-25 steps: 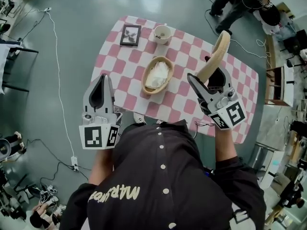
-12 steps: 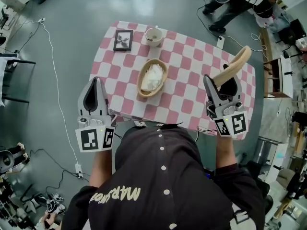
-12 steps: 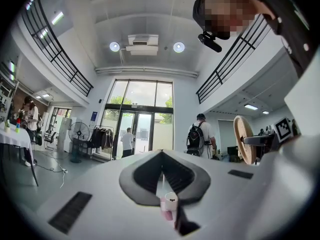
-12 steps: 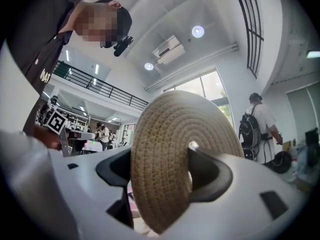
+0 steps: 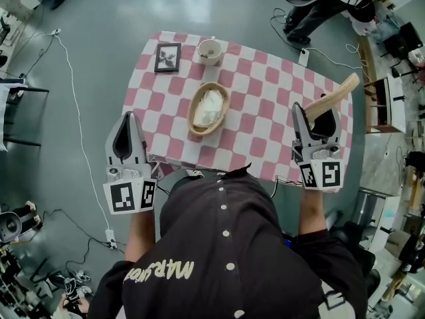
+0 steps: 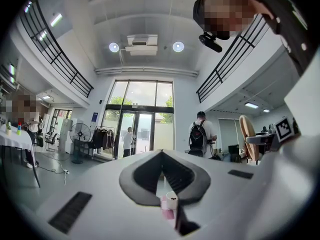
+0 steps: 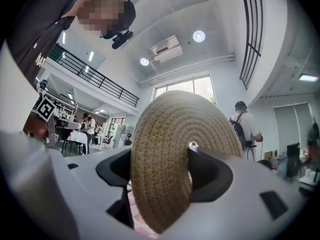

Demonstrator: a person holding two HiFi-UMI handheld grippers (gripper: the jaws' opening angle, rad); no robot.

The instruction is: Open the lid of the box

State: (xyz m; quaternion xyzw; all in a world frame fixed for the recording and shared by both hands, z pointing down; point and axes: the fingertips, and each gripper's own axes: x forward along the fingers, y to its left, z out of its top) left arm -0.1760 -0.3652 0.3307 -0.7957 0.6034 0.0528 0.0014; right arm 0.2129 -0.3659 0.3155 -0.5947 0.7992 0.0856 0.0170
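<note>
- While the right gripper (image 5: 317,113) is held up over the right side of the table (image 5: 265,121), its jaws stand partly apart and are clamped on the lid (image 5: 334,96), with one pad on each face of the woven disc.
- Right gripper view: the lid (image 7: 172,154) sits edge-on and upright between the jaws and fills the gap. The right pad presses near the disc's centre. The left pad is behind the disc's other face.
- Head view: most of the lid sticks out past the jaw tips, slanting away to the right. It touches nothing but the pads.
- Box (image 5: 190,117): an oval basket on the table, well to the left of the right jaws and ahead-right of the left jaws. Its top is uncovered, with white cloth (image 5: 208,106) inside.
- Left gripper (image 5: 127,118): jaws together with the tips meeting, nothing between them. It is held over the floor (image 5: 93,78), just off the table's left edge.
- Left gripper view: the closed jaws (image 6: 161,154) point out into the room.
- Beyond the box, further from both jaws: a cup (image 5: 210,50) and a frame (image 5: 168,56), both on the table.
</note>
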